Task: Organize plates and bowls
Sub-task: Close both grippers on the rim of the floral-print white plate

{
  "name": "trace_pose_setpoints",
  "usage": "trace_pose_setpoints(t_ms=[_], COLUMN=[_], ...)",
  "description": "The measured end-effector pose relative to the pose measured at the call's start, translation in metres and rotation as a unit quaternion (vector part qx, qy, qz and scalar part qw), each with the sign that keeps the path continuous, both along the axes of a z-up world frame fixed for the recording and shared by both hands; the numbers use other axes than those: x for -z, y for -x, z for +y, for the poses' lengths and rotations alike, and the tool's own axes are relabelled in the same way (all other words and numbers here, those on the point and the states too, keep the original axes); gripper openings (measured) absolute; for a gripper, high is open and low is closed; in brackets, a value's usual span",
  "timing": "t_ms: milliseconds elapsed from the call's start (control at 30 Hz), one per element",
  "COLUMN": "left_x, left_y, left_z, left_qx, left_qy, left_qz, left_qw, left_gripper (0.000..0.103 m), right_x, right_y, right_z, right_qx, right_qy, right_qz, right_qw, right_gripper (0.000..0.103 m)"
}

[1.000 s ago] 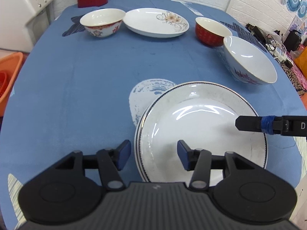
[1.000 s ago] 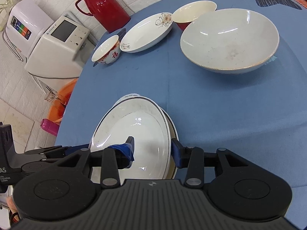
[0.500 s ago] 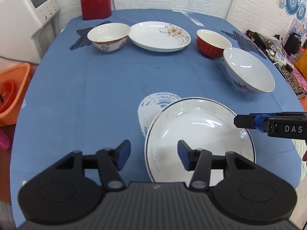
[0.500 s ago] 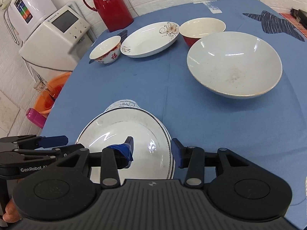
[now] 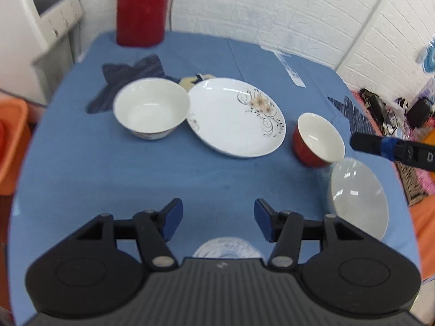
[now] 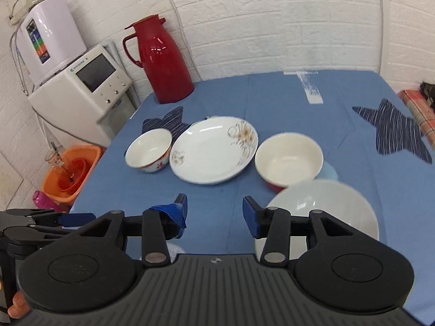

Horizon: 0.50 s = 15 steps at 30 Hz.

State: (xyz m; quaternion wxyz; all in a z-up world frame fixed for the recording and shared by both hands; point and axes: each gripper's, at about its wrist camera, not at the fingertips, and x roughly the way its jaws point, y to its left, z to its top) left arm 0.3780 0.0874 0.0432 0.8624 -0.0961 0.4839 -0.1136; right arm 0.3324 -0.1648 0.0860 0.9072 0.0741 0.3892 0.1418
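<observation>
Both views are evenly and brightly lit; white glare streaks are seen on the glossy red plastic jug, and edges are bent and blurred.

Both grippers are pretty much the same build: matte black plastic with a ribbed, grooved housing filling the bottom of each frame, flanked by two big round black discs. From those, angular black linkage arms run up to the fingers, each with a silver screw at the pivot.

The left gripper has clean blue pads on its fingers. The right gripper has blue pads too, but its left finger is wrapped in crumpled blue tape.

At the right edge of the left view, the other gripper's black finger pokes in, with a blue tape band and white lettering.
</observation>
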Motion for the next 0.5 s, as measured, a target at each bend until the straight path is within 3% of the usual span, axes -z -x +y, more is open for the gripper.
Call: trace_pose_setpoints(t_ms=[267,500], left_x=[0.044,0.057], left_y=[-0.09,-0.125], left_z=[-0.006,-0.003], left_qx=[-0.066,-0.107], left_qy=[0.031,0.068], left_qz=[0.092,0.111], left_qw=[0.9931,0.9857], left_gripper=[0.056,0.056], right_x=[0.025,0.059], right_y=[-0.132,-0.199], right_z=[0.008,0.009], right_qx=[-0.012,-0.007], right_qy=[0.004,0.002], right_qz=[0.057,0.106], right_qw=[0.998,0.994], right_gripper=[0.032,0.035])
